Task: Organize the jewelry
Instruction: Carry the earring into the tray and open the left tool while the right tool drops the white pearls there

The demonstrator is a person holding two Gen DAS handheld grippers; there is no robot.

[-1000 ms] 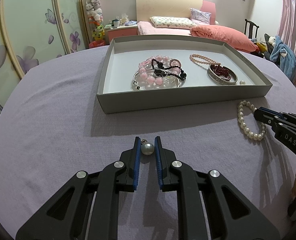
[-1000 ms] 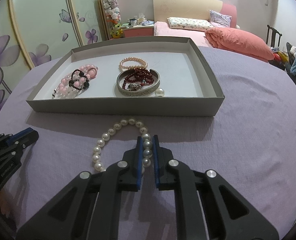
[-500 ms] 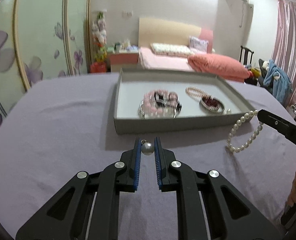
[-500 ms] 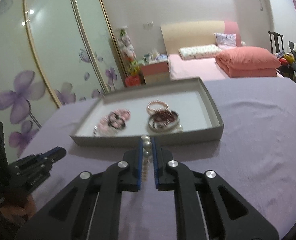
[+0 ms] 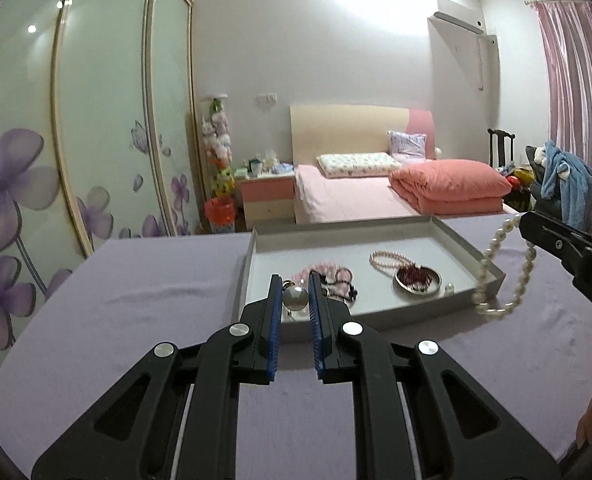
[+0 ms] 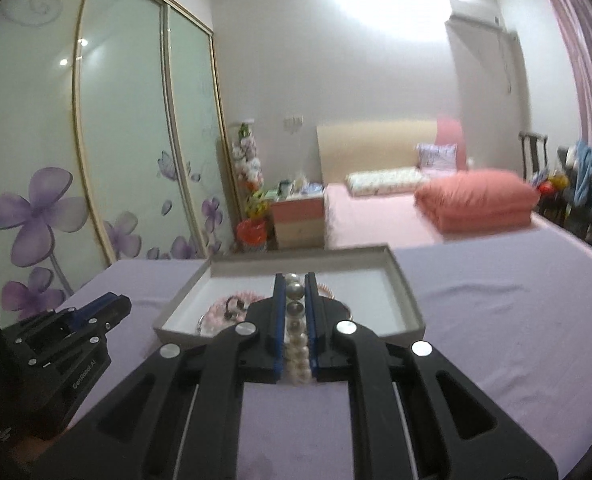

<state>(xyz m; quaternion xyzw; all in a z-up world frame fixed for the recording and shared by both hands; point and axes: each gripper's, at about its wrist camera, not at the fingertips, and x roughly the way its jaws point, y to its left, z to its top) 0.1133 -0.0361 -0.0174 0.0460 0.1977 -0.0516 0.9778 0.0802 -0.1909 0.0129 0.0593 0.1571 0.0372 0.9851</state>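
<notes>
My left gripper (image 5: 295, 285) is shut on a single pearl pendant (image 5: 295, 297), held above the lavender table in front of the grey tray (image 5: 490, 268). My right gripper (image 6: 295, 282) is shut on a white pearl bracelet (image 6: 296, 338), which hangs from it in the air; the bracelet also shows in the left wrist view (image 5: 508, 280), dangling near the tray's right front corner. The tray (image 6: 410, 300) holds pink and black bead bracelets (image 5: 328, 276), a thin pearl bracelet (image 5: 390, 259), a silver bangle with dark red beads (image 5: 418, 280) and a loose pearl (image 5: 449, 289).
The lavender tablecloth (image 5: 136, 320) covers the table around the tray. Behind it stand a bed with a pink quilt (image 5: 448, 188), a nightstand (image 5: 266, 196) and sliding wardrobe doors (image 5: 96, 140) on the left. A chair with clothes (image 5: 564, 184) stands at the right.
Both grippers have risen from the table and tilted up toward level. The pearl bracelet has been lifted off the cloth and now hangs free. The pendant stays gripped.
</notes>
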